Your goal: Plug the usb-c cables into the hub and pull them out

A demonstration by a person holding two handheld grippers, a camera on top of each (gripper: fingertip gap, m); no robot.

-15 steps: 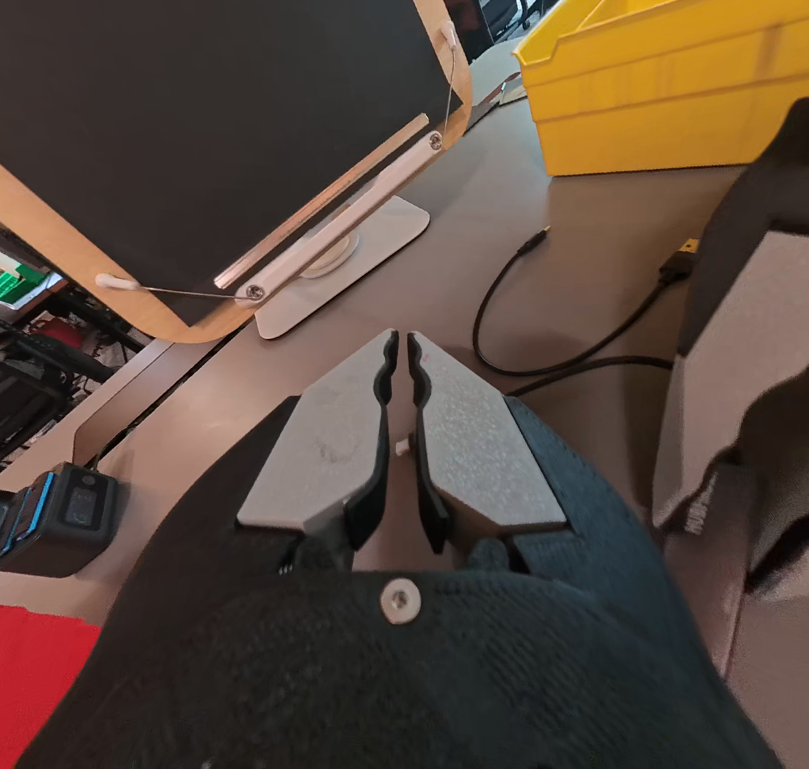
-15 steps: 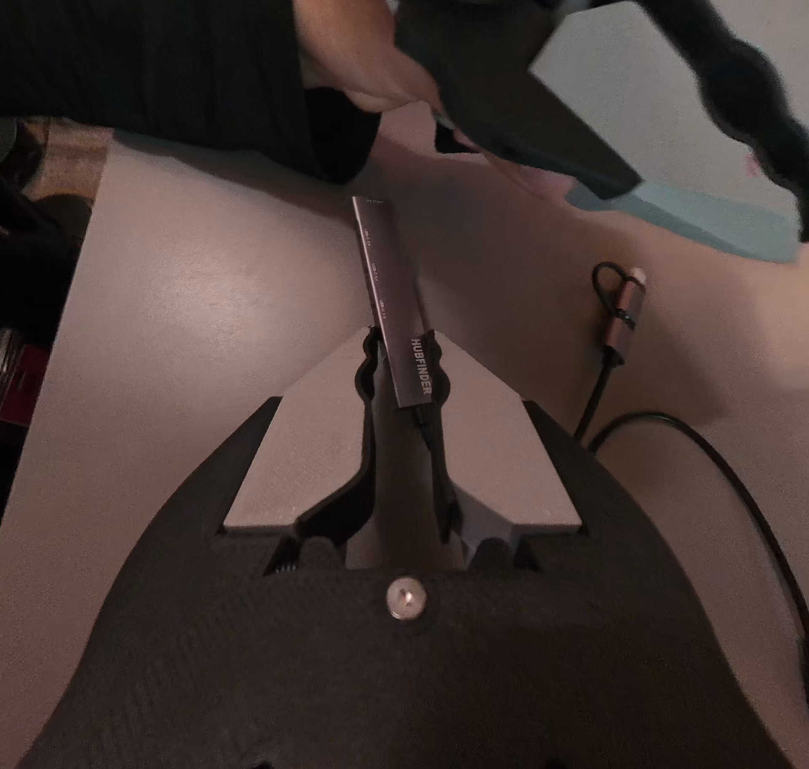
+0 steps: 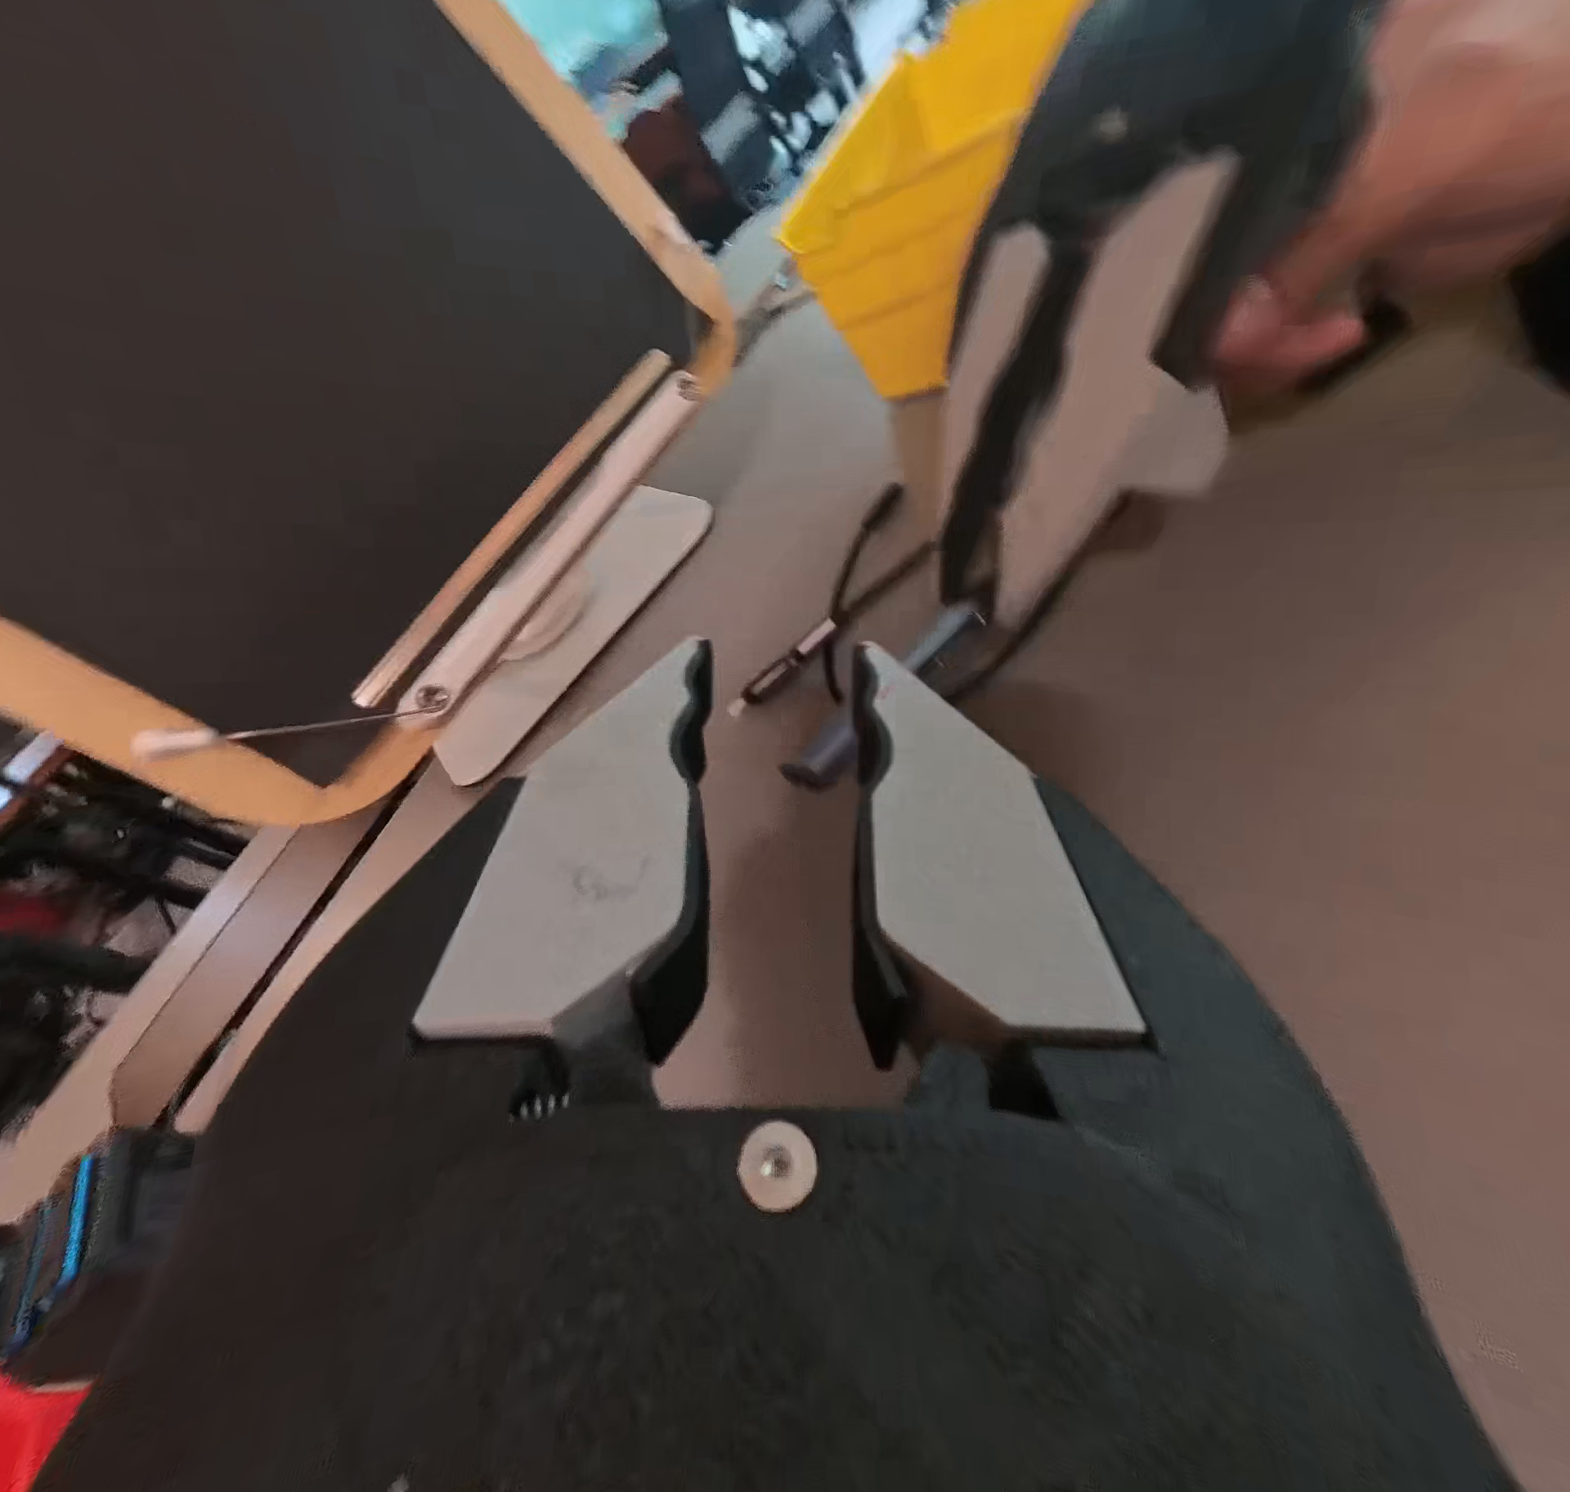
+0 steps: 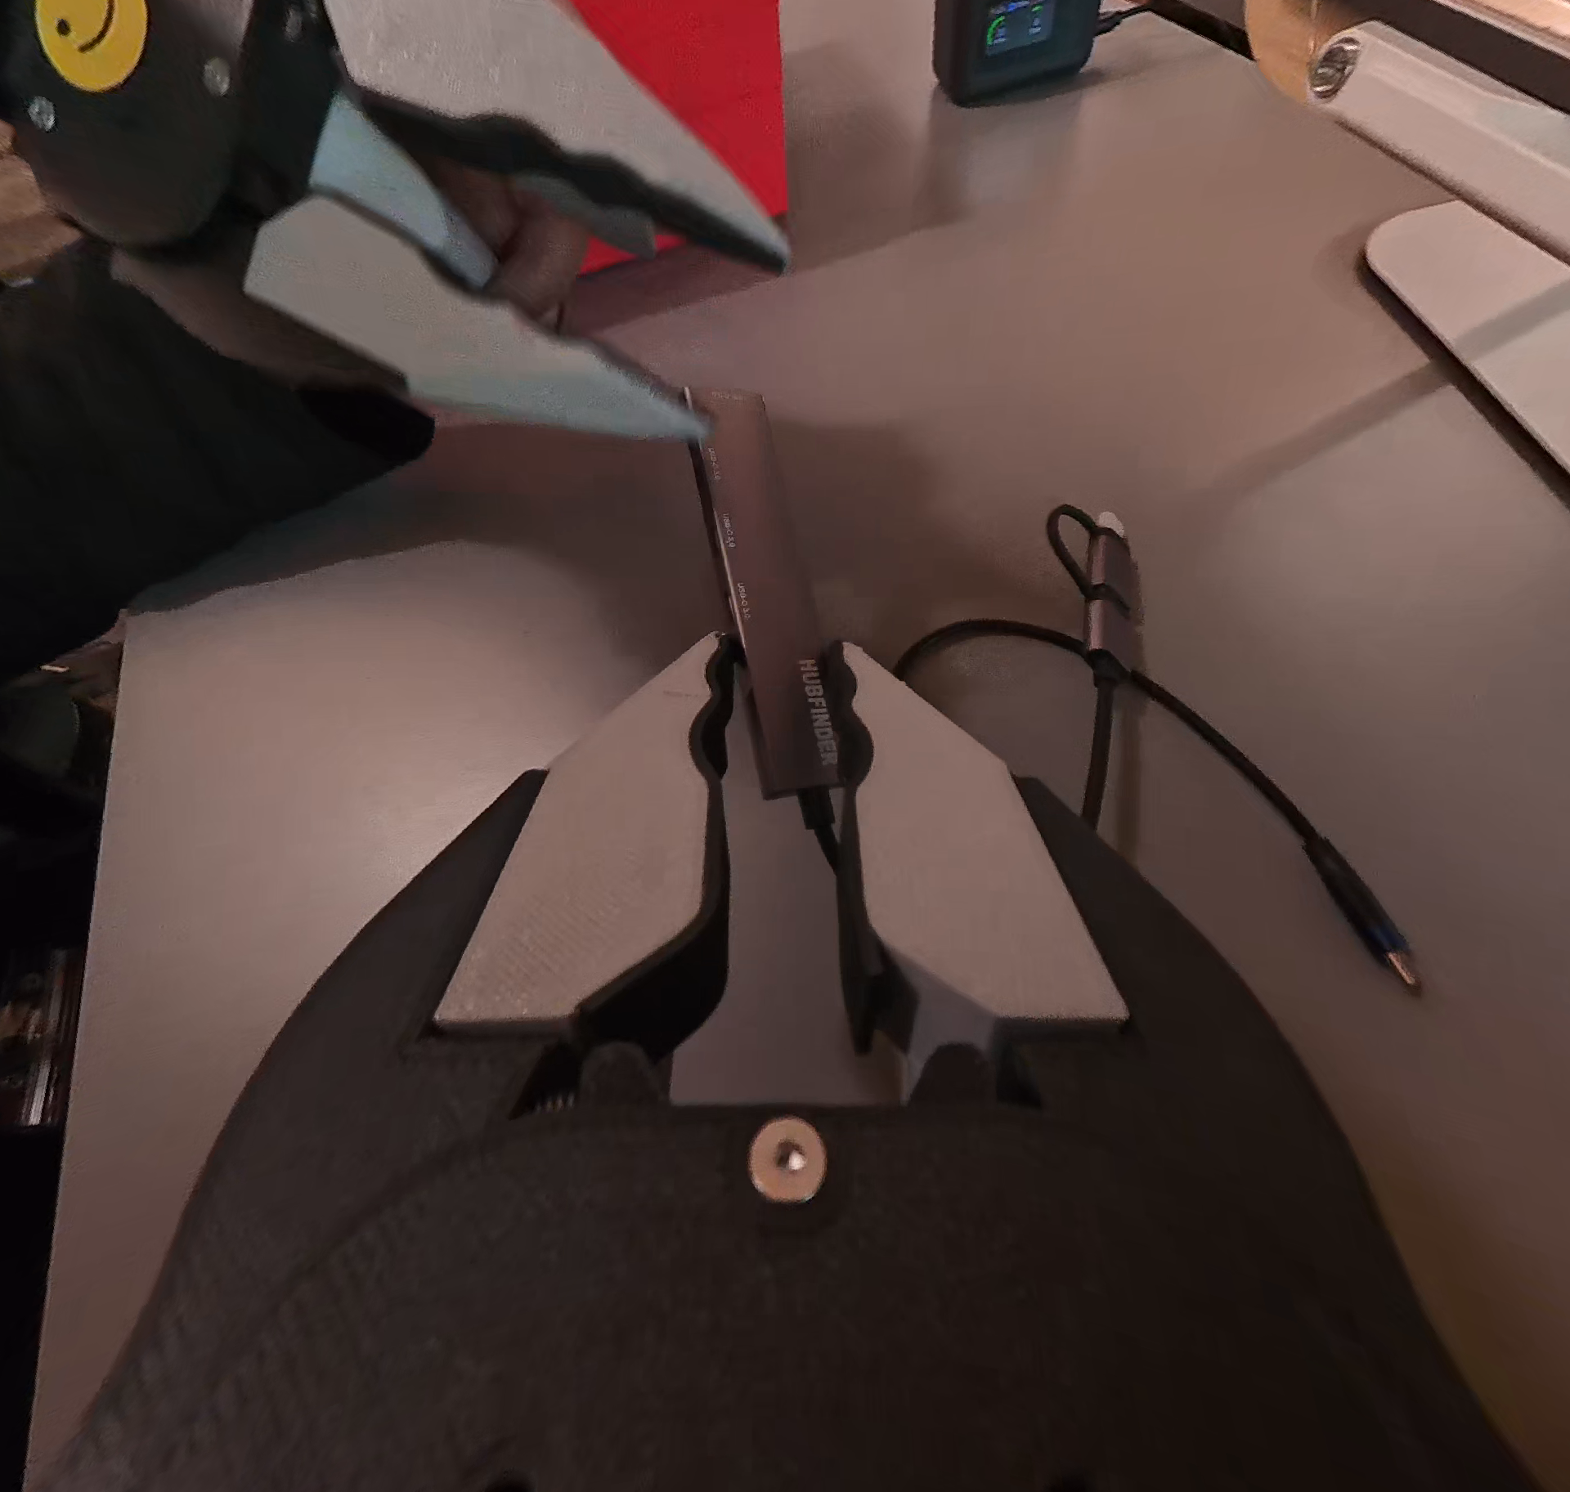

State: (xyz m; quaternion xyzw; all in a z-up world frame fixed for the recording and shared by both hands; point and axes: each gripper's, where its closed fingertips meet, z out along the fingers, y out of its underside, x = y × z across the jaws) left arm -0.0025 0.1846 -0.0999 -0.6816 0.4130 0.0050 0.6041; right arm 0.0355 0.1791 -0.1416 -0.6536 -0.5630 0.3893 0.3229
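The hub (image 4: 777,602) looked like matt dark metal; beside it, the desk (image 4: 340,772) was smooth, the gripper fingers (image 4: 595,857) finely grained plastic.

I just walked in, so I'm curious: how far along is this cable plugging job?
Early. The right gripper already grips the hub. The left gripper is open and empty, over a loose plug. Another cable plug lies unplugged on the table. All plugging and pulling remains.

An office or lab desk — monitor (image 3: 297,304), yellow bin (image 3: 900,262), chairs (image 3: 722,50) behind.
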